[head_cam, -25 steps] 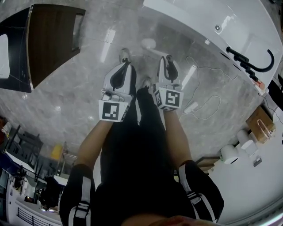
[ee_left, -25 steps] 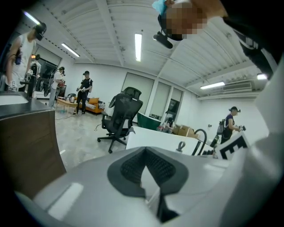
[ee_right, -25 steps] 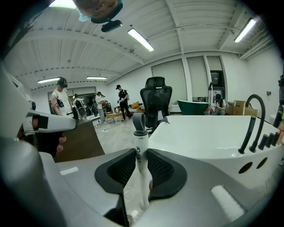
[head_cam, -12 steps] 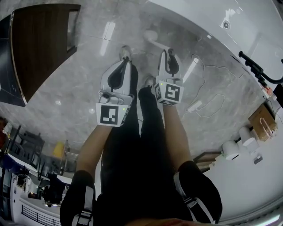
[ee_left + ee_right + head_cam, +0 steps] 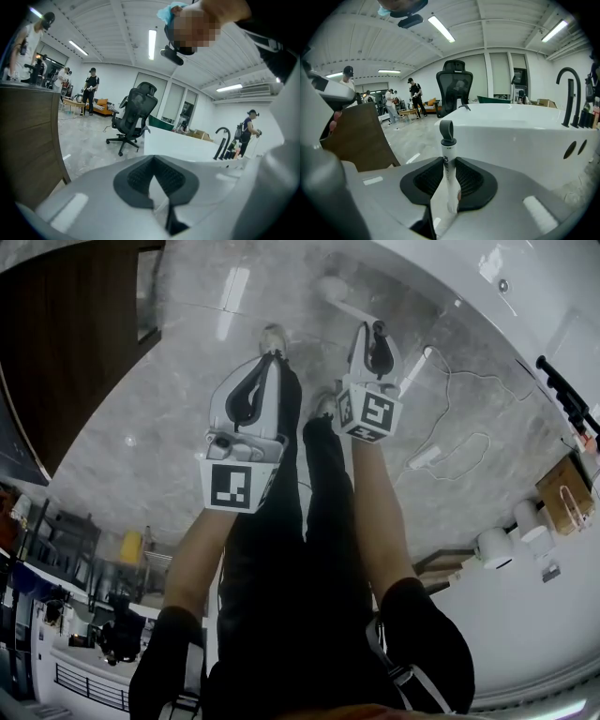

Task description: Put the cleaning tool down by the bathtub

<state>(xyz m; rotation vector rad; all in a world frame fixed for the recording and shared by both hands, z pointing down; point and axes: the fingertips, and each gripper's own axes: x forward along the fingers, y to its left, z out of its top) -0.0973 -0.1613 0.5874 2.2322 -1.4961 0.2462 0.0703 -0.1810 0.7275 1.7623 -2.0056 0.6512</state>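
My right gripper (image 5: 375, 331) (image 5: 449, 180) is shut on the white handle of the cleaning tool (image 5: 448, 164). The handle's grey hanging loop (image 5: 446, 131) sticks out past the jaws. In the head view the tool (image 5: 352, 307) reaches from the jaws to its pale head (image 5: 330, 287) near the floor. The white bathtub (image 5: 487, 292) (image 5: 515, 129) (image 5: 183, 146) stands just beyond it. To the left, my left gripper (image 5: 270, 359) (image 5: 153, 161) has its pads together with nothing between them.
A black faucet (image 5: 562, 385) (image 5: 567, 96) rises at the tub's rim. A white cable (image 5: 450, 442) lies on the grey marble floor. A dark wooden panel (image 5: 75, 352) (image 5: 361, 136) stands at the left. An office chair (image 5: 133, 115) and several people are behind.
Both grippers have sunk toward the floor and moved up the head view, closer to the tub. The right gripper still holds the tool's handle.
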